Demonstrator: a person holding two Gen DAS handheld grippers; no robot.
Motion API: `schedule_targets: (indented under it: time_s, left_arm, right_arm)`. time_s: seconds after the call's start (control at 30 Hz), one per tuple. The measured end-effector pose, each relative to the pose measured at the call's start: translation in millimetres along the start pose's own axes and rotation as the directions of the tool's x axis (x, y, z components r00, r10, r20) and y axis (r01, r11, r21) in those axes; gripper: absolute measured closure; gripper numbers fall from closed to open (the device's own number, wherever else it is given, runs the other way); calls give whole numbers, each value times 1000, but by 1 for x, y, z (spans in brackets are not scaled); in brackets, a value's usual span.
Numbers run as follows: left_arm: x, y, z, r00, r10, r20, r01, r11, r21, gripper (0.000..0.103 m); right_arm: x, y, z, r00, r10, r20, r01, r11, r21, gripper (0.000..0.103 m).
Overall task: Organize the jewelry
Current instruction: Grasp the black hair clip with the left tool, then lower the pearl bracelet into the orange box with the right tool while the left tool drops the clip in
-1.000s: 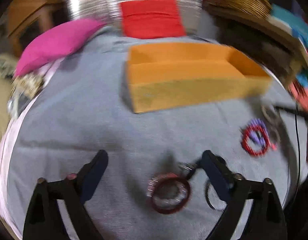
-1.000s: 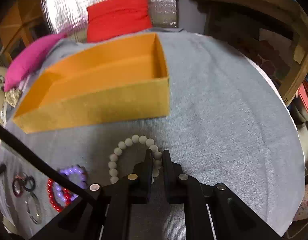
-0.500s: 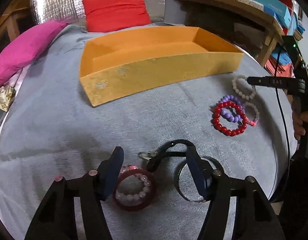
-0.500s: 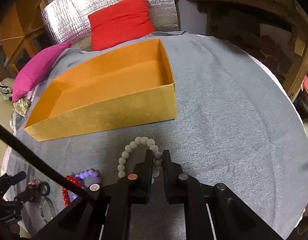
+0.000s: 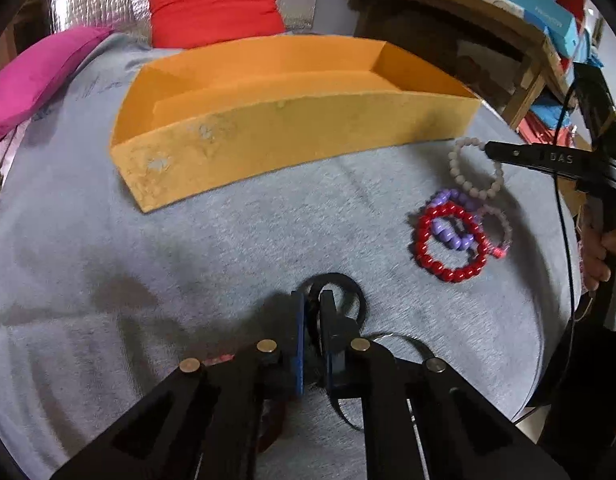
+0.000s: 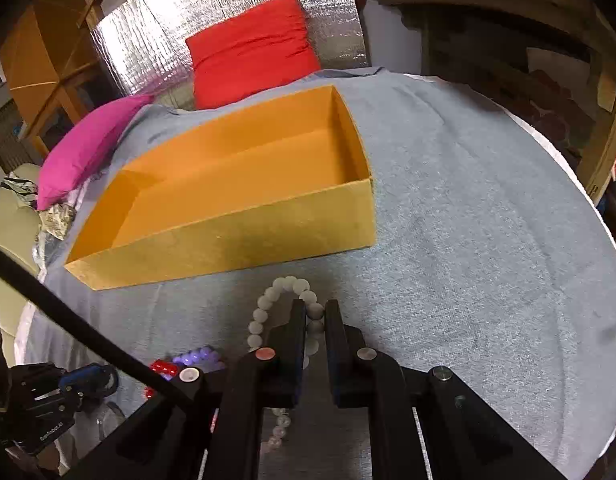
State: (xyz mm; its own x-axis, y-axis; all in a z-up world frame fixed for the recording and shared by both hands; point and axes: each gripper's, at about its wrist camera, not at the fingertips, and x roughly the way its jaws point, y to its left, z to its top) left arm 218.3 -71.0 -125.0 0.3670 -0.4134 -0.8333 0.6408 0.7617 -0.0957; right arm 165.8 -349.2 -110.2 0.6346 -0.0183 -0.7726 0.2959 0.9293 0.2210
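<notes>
Grey towel-like cloth (image 6: 488,240) covers the work surface, with one red cushion (image 6: 251,48) and one magenta cushion (image 6: 87,144) at its far edge, against a silver foil panel (image 6: 211,20).

One orange open-topped felt tray (image 6: 235,236) lies ahead of both grippers, its long axis running left to right across the cloth. A lengthwise divider splits it into two long compartments, and no jewelry shows in either.

Right gripper (image 6: 316,312): jaws clenched on one white matte-bead bracelet (image 6: 283,284), which loops forward from the tips toward the tray's near wall. This gripper is the nearer to the tray; judged from this position, the coming move is a short lift forward and over that wall.

Left gripper (image 5: 312,304): jaws clenched on one black ring-shaped bangle (image 5: 336,284), whose loop projects ahead of the tips. The tray lies ahead and well apart.

Loose items on the cloth, between the grippers:
- one red bead bracelet (image 5: 450,242);
- one purple bead bracelet (image 5: 452,232), overlapping the red one;
- one pale pink bead bracelet (image 5: 502,226), touching both;
- one thin metal hoop (image 5: 408,340) just beside the left gripper;
- one dark red item partly hidden under the left gripper, type not determinable.
</notes>
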Motion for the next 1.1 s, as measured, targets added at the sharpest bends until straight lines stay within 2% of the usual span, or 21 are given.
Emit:
schedule_targets:
  time_s: [0.17, 0.33, 0.43, 0.53, 0.63, 0.73, 0.83, 0.93, 1.1]
  left_arm:
    - [-8, -3, 5, 999, 3, 48, -2, 1000, -16, 95]
    - [-32, 6, 18, 990, 4, 142, 7, 997, -76, 95]
    - [-50, 12, 40, 974, 37, 221, -11, 993, -116, 95]
    - [-65, 17, 69, 948, 89, 305, -45, 988, -149, 95]
    - [-60, 25, 93, 936, 107, 337, -44, 981, -188, 95]
    - [-40, 34, 110, 937, 140, 319, -68, 972, -224, 95]
    - [-19, 39, 119, 946, 131, 295, -55, 966, -254, 95]
    - [1, 43, 122, 952, 170, 254, -102, 960, -259, 95]
    - [17, 41, 123, 961, 187, 206, -130, 956, -262, 95]
  right_arm:
    - [-5, 11, 0, 999, 38, 25, -37, 999, -20, 93]
    - [-14, 25, 3, 993, 82, 81, -80, 996, -33, 93]
    - [-20, 32, 13, 982, 119, 144, -118, 993, -13, 93]
    - [-23, 42, 29, 966, 141, 217, -145, 989, 3, 93]
    - [-12, 51, 45, 961, 144, 238, -152, 988, 15, 93]
    - [2, 52, 59, 960, 162, 230, -175, 984, 39, 93]
    - [12, 49, 73, 954, 179, 241, -201, 977, 68, 93]
    - [23, 45, 83, 952, 180, 249, -207, 975, 86, 93]
    - [33, 33, 95, 946, 185, 268, -220, 969, 109, 93]
